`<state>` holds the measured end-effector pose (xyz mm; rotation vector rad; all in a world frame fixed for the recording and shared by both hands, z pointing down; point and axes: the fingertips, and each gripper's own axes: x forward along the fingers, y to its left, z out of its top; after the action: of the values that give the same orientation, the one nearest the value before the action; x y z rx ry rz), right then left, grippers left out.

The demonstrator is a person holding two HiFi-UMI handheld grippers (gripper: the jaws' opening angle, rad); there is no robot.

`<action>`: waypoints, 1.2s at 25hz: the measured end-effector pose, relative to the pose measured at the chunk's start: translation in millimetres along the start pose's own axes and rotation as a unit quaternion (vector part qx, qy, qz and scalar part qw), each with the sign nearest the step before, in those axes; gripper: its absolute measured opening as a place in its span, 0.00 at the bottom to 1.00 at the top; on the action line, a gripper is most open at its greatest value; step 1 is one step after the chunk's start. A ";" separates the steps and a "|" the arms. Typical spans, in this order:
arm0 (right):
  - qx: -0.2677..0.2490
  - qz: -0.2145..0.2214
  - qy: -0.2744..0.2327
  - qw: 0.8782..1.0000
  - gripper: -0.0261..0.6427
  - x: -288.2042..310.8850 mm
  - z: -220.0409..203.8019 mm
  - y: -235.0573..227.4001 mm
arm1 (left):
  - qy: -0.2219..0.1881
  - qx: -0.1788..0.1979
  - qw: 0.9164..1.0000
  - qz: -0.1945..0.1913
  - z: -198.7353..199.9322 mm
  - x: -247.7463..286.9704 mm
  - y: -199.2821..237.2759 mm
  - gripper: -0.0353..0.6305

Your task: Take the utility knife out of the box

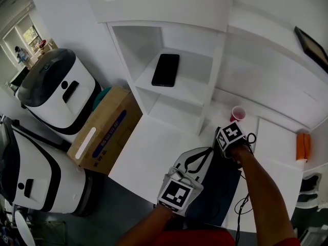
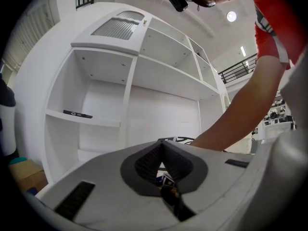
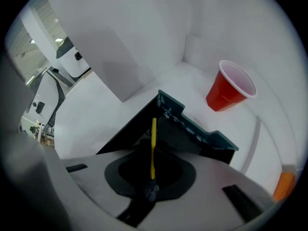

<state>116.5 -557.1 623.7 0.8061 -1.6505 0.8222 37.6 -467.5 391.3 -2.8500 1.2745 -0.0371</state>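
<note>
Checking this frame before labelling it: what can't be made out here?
Knife: right gripper view, only a thin yellow edge shows; jaws cover the rest.
Box contents: right gripper view, dark, behind the jaws.
Left gripper: left gripper view, unclear whether it grips anything.
Orange thing: head view, too small to identify.

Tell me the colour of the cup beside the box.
The cup is red, white inside; it shows best in the right gripper view.

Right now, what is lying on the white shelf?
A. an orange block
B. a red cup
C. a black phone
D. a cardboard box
C: the black phone lies flat on the shelf, while the red cup stands lower down on the table.
</note>
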 end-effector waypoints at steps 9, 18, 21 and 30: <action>0.023 0.035 -0.104 0.994 0.09 -46.2 -6.3 5.7 | 0.005 0.008 1.000 -0.018 5.0 -5.4 -7.5 0.06; 0.022 0.084 -0.401 0.912 0.10 -197.8 -33.2 50.7 | 0.000 -0.031 0.999 -0.037 34.9 -14.4 -27.2 0.06; 0.028 0.078 -0.500 0.862 0.10 -250.7 -53.2 62.5 | -0.004 -0.031 0.998 -0.050 47.9 -18.9 -39.2 0.06; -0.015 -0.014 -0.646 0.763 0.10 -346.3 -108.9 99.5 | -0.026 -0.016 0.995 -0.091 86.8 -41.9 -76.9 0.06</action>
<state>157.1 -378.1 295.0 1.5454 -2.8001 0.0866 69.5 -384.3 306.1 -2.9642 1.0127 0.0543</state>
